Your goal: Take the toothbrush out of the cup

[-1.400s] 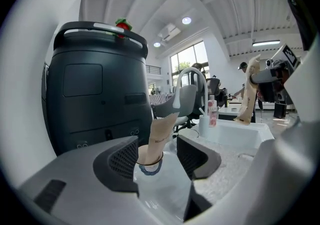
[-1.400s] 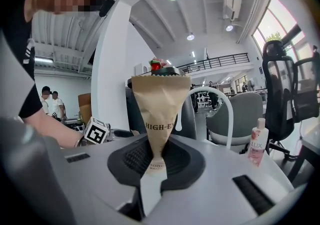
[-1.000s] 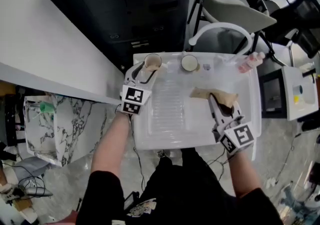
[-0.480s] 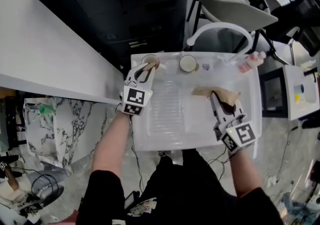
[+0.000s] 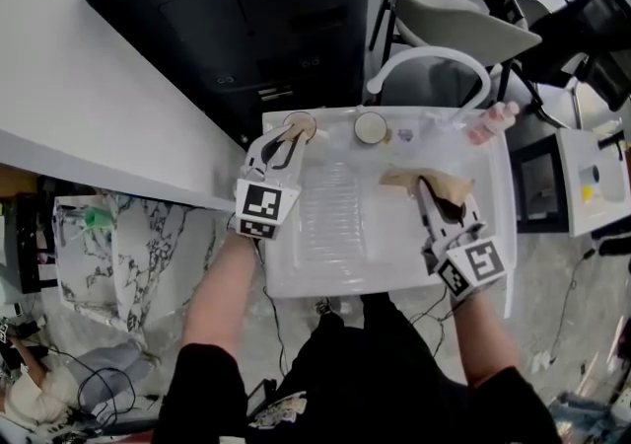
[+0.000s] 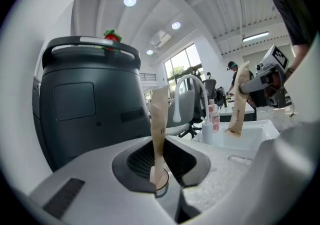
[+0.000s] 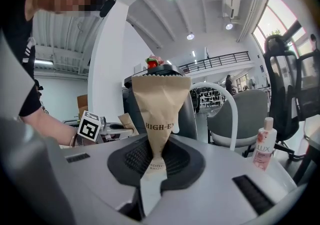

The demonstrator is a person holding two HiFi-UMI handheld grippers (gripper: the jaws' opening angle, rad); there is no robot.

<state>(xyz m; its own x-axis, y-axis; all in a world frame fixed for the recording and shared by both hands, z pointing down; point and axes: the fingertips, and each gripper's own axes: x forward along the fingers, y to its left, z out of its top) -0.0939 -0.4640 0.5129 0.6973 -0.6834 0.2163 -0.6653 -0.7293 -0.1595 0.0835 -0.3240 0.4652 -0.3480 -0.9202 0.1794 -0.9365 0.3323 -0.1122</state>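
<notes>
The paper-sleeved toothbrush (image 6: 159,124) is held upright at the cup (image 5: 300,124), upper left of the head view, with the left claw (image 6: 159,168) closing on it. Being light, thin and crushable, it is judged best gripped low. A second sleeve (image 7: 157,114) is clamped in the right claw (image 7: 155,163).

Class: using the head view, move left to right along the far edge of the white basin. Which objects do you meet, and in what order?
left cup → middle cup → pink bottle. The arched white faucet spans above several of these, so it is left out of the order.
</notes>
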